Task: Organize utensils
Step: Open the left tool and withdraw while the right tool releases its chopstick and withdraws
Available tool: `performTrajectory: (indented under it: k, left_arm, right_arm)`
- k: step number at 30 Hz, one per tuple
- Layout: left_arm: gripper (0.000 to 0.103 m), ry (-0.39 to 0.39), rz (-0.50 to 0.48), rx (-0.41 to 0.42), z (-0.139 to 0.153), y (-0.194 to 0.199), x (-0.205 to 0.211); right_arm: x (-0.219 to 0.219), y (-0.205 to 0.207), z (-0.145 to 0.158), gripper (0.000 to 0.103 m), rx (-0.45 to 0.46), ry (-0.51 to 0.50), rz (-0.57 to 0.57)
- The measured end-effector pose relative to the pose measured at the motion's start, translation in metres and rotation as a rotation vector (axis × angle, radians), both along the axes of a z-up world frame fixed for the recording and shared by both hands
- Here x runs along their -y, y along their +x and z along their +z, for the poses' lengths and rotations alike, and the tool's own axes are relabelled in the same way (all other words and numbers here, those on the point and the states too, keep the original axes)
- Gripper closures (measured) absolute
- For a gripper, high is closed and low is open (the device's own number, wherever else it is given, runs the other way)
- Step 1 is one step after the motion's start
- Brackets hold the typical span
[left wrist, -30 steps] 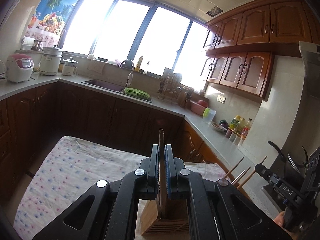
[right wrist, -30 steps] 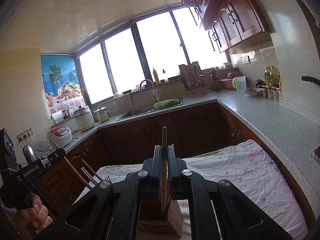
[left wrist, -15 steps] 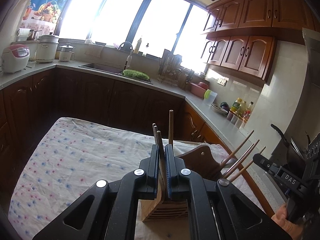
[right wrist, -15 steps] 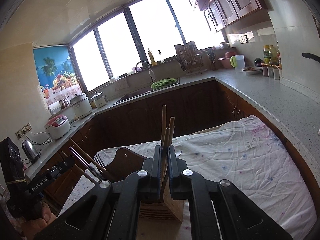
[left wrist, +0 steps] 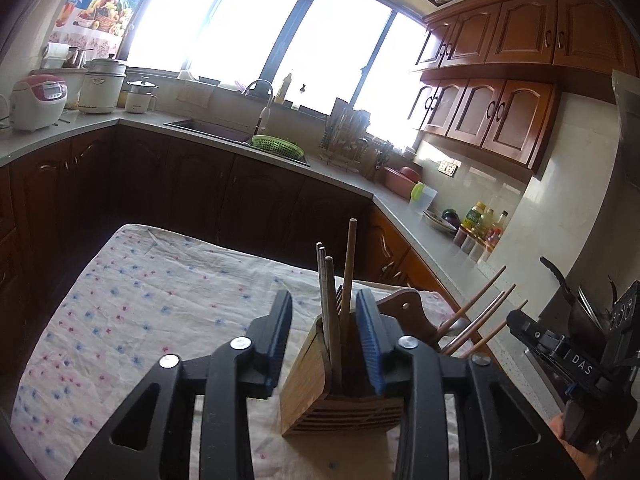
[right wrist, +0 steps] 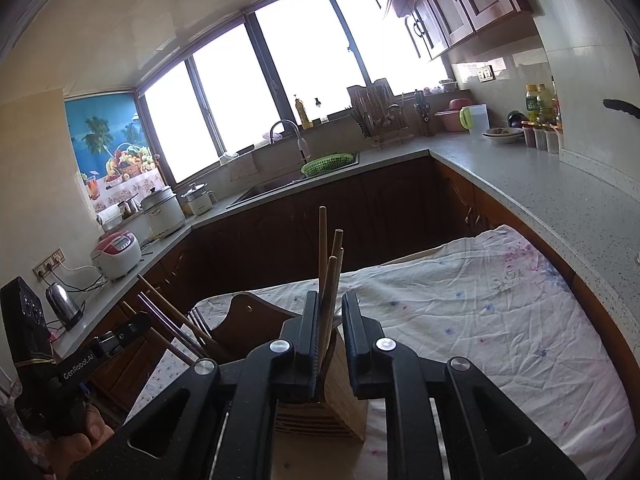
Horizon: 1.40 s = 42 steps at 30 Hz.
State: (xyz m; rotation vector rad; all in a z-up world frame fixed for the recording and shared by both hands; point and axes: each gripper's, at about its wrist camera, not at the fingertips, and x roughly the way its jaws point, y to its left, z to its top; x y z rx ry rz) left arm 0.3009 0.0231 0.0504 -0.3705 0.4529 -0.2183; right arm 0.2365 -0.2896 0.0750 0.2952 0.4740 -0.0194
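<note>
A slatted wooden utensil holder [left wrist: 340, 404] stands on the flowered cloth; it also shows in the right wrist view [right wrist: 340, 392]. Several chopsticks [left wrist: 334, 308] stand upright in it, also visible in the right wrist view [right wrist: 330, 276]. My left gripper [left wrist: 325, 336] is open, its fingers on either side of the holder's top and the chopsticks. My right gripper [right wrist: 331, 320] is partly open around the chopsticks, gripping nothing. More chopsticks [left wrist: 476, 320] lean in a second wooden rack [left wrist: 404, 312] to the right; these leaning chopsticks [right wrist: 172, 320] also show in the right wrist view.
The table with the flowered cloth [left wrist: 132, 312] stands inside a U-shaped kitchen counter [right wrist: 540, 176]. A sink with a green basket [left wrist: 276, 145], rice cookers [left wrist: 38, 100] and bottles [left wrist: 480, 220] sit on the counter. The person's hand [right wrist: 80, 436] holds the other gripper at lower left.
Both grippers tilted down toward the holder and opened, letting go of the chopsticks they held. The chopsticks now stand in the holder.
</note>
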Motion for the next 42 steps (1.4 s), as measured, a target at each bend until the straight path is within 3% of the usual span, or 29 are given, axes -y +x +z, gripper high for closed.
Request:
performTrajectory:
  k: [1, 3, 7, 10, 21, 29, 34, 36, 40, 42]
  left_arm:
    - [0.057, -0.001, 0.008, 0.006, 0.001, -0.006, -0.001]
    - [0.049, -0.004, 0.022, 0.012, 0.000, -0.020, -0.004]
    - [0.032, -0.016, 0.066, 0.009, -0.007, -0.052, -0.011]
    - [0.027, -0.011, 0.092, 0.015, -0.014, -0.080, -0.013]
    - [0.024, 0.017, 0.090, -0.008, -0.019, -0.163, -0.008]
    - [0.022, 0.017, 0.092, -0.030, -0.024, -0.208, -0.017]
    - [0.022, 0.039, 0.095, -0.021, -0.025, -0.232, -0.017]
    - [0.018, 0.059, 0.091, -0.005, -0.025, -0.242, -0.015]
    - [0.001, 0.143, 0.102, 0.074, -0.024, -0.265, -0.006]
    - [0.001, 0.178, 0.113, 0.102, -0.024, -0.275, -0.003]
  right_arm:
    - [0.001, -0.003, 0.002, 0.061, 0.010, 0.009, -0.003]
    - [0.003, -0.013, 0.004, 0.042, 0.036, 0.020, -0.012]
    - [0.004, -0.034, 0.003, 0.019, 0.073, 0.019, -0.016]
    - [0.002, -0.050, -0.005, 0.017, 0.061, 0.032, -0.012]
    - [-0.014, -0.114, -0.033, 0.013, 0.007, 0.078, 0.012]
    - [-0.032, -0.162, -0.036, 0.008, 0.015, 0.051, 0.034]
    - [-0.045, -0.187, -0.039, 0.005, 0.032, -0.006, 0.038]
    - [-0.049, -0.196, -0.040, 0.004, 0.044, -0.036, 0.033]
    - [-0.057, -0.217, -0.035, 0.000, 0.120, -0.112, 0.006]
    - [-0.062, -0.226, -0.028, 0.000, 0.164, -0.159, -0.008]
